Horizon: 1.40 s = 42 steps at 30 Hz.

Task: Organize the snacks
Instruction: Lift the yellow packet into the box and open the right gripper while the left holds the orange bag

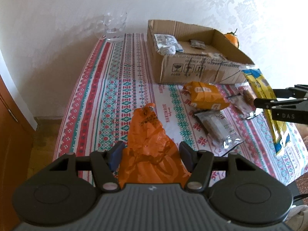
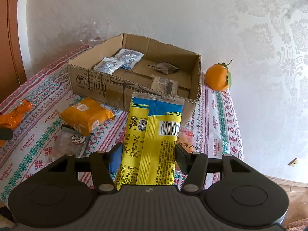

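Left tongs clenched on crumpled orange plastic packet. Right tongs clamped on long yellow-and-blue snack packet, raised before open cardboard box.

Yellow-blue snack packet tilted above striped tablecloth

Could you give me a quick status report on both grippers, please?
Left gripper shut on orange packet. Right gripper shut on yellow packet. Cardboard box ahead, path clear.
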Tool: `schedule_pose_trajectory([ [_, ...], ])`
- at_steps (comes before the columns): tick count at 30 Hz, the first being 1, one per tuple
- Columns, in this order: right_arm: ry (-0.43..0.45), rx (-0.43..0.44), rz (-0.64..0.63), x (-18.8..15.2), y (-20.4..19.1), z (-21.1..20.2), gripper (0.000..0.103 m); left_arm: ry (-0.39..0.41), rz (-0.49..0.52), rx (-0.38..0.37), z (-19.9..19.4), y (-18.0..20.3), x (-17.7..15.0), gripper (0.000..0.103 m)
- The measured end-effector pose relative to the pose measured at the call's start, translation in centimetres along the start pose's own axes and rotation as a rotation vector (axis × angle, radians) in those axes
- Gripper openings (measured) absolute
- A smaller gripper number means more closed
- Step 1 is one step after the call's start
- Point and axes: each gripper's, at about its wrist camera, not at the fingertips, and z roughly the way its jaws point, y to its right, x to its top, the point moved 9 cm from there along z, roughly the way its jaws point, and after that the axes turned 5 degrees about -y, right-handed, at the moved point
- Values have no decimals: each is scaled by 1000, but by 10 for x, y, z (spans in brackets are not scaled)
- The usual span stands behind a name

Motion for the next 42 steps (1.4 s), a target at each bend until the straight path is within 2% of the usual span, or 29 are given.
schedule_pose_trajectory([
  [9, 34, 35, -41, 23, -4, -11, 62, 35, 7, -16, -10, 2, 13, 61],
  [14, 64, 55, -66, 51, -2, -11, 62, 55, 4, -20, -13, 2, 19, 61],
  [18, 100, 60, -78, 86, 3, -4, 62, 65, 1, -23, -14, 1, 22, 61],
  [21, 111, 64, -76, 116, 8, 9, 62, 70, -2, -23, -14, 0, 23, 61],
  [30, 74, 108, -49, 191, 7, 68, 62, 80, -8, -10, -17, -4, 24, 61],
  [34, 62, 89, -53, 213, 3, 92, 62, 89, -16, 0, -19, -7, 24, 61],
  [40, -5, 96, -9, 220, 6, 125, 63, 88, -29, 17, -19, -11, 24, 61],
  [42, -23, 106, 20, 215, 8, 133, 77, 87, -31, 20, -20, -13, 23, 61],
])
